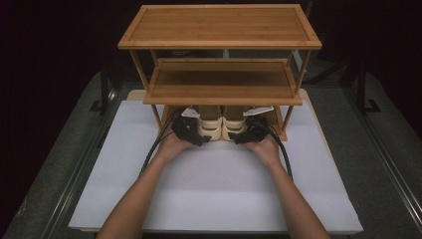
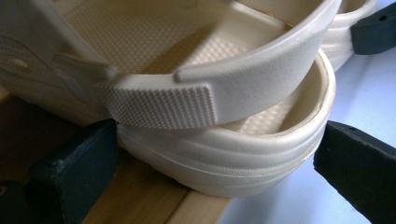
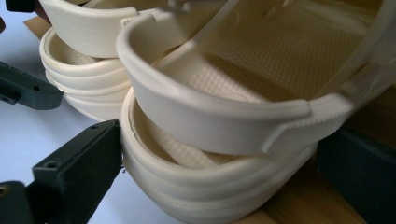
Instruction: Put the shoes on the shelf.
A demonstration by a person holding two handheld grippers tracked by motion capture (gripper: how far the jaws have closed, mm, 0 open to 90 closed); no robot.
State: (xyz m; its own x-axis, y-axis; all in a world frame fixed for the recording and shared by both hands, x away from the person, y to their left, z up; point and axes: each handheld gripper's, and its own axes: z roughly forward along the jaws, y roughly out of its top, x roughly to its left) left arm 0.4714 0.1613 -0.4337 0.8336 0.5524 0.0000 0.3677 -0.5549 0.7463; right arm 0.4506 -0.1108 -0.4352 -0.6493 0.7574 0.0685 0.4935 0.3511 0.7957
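Two cream clogs stand side by side on the lowest shelf of a bamboo rack point(image 1: 221, 25), heels toward me and hanging over the shelf's front edge. My left gripper point(image 1: 199, 134) straddles the heel of the left clog point(image 1: 210, 122); in the left gripper view both black jaws of this gripper point(image 2: 219, 144) press against the left clog's point(image 2: 224, 163) sides below the ribbed strap. My right gripper point(image 1: 239, 135) holds the heel of the right clog point(image 1: 233, 122) the same way; seen up close, that gripper point(image 3: 219, 144) has its jaws against the right clog point(image 3: 196, 186).
The rack has three wooden shelves, and its middle shelf point(image 1: 221, 87) overhangs the clogs. A white mat point(image 1: 219, 194) covers the table in front of it. Dark floor and metal rails lie at both sides.
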